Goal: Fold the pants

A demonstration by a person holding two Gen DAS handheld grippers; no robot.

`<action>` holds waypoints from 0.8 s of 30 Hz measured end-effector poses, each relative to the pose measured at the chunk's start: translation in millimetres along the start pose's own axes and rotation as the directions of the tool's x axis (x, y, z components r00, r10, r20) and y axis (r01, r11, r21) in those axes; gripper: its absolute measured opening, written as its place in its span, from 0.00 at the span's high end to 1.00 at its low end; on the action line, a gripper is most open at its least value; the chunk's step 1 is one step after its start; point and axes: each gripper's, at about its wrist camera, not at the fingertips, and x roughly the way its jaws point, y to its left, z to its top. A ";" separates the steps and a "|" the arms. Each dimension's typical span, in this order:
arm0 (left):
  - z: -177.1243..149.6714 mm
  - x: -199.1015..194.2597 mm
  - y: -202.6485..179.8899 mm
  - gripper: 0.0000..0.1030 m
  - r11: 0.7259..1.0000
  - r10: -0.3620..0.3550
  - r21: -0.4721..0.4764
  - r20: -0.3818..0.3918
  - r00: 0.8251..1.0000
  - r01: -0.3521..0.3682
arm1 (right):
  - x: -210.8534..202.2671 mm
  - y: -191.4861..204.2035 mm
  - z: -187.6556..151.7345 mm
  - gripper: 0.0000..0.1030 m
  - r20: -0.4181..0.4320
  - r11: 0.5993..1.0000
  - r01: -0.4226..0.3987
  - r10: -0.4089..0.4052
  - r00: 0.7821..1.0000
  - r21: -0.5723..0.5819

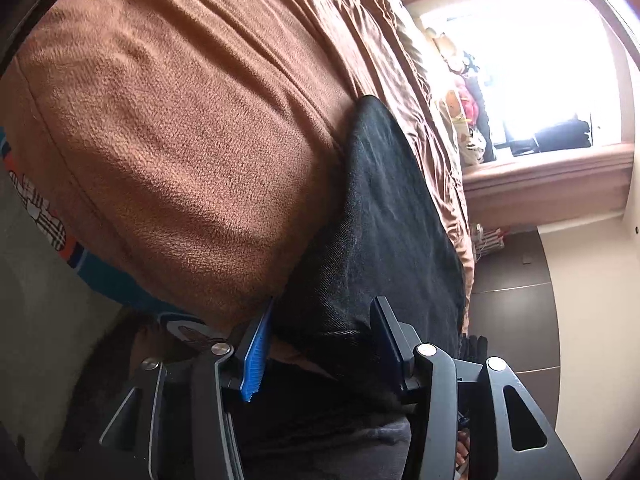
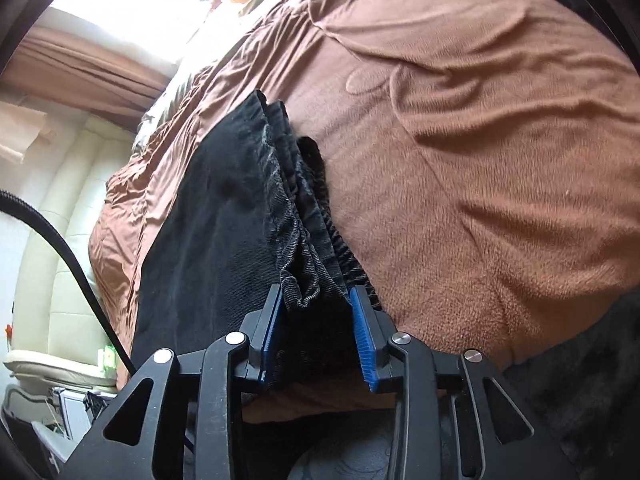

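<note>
Black pants [image 1: 392, 208] lie folded lengthwise on a brown blanket [image 1: 180, 120] that covers a bed. My left gripper [image 1: 322, 320] stands open at the pants' near end; dark cloth lies between its fingers, and the blue pad [image 1: 256, 344] sits at the cloth's left edge. In the right wrist view the pants [image 2: 208, 220] run away from me, with the gathered elastic waistband [image 2: 308, 200] along their right side. My right gripper [image 2: 316, 300] is shut on the bunched near end of that waistband, the cloth filling the gap between both blue pads.
The brown blanket [image 2: 480, 140] spreads wide to the right of the pants. A bright window [image 1: 540, 60] and dark floor tiles [image 1: 512, 280] lie beyond the bed's edge. A patterned teal cushion [image 1: 48, 224] lies at the left. A black cable [image 2: 80, 272] hangs before cream upholstery [image 2: 44, 280].
</note>
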 end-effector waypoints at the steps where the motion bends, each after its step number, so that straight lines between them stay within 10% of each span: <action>1: -1.3 2.4 3.1 0.51 1.000 -0.012 -0.014 -0.005 1.000 0.012 | -0.9 -0.1 -1.8 0.70 -0.003 1.000 -0.002 0.002 1.000 0.000; 14: 3.9 -7.4 -5.0 0.48 0.985 -0.172 -0.014 0.042 0.984 0.173 | -25.9 6.0 -7.8 0.67 -0.011 0.995 -0.097 0.096 0.995 -0.026; 18: 2.1 8.2 -2.6 0.48 0.991 -0.131 -0.020 0.019 0.991 0.131 | -37.9 -1.4 -18.7 0.25 -0.034 0.985 -0.172 0.171 0.985 -0.028; 24: -7.9 26.1 -3.6 0.48 0.991 -0.131 -0.027 0.010 0.991 0.131 | -23.7 -19.5 -23.4 0.22 -0.077 0.964 -0.255 0.260 0.963 0.076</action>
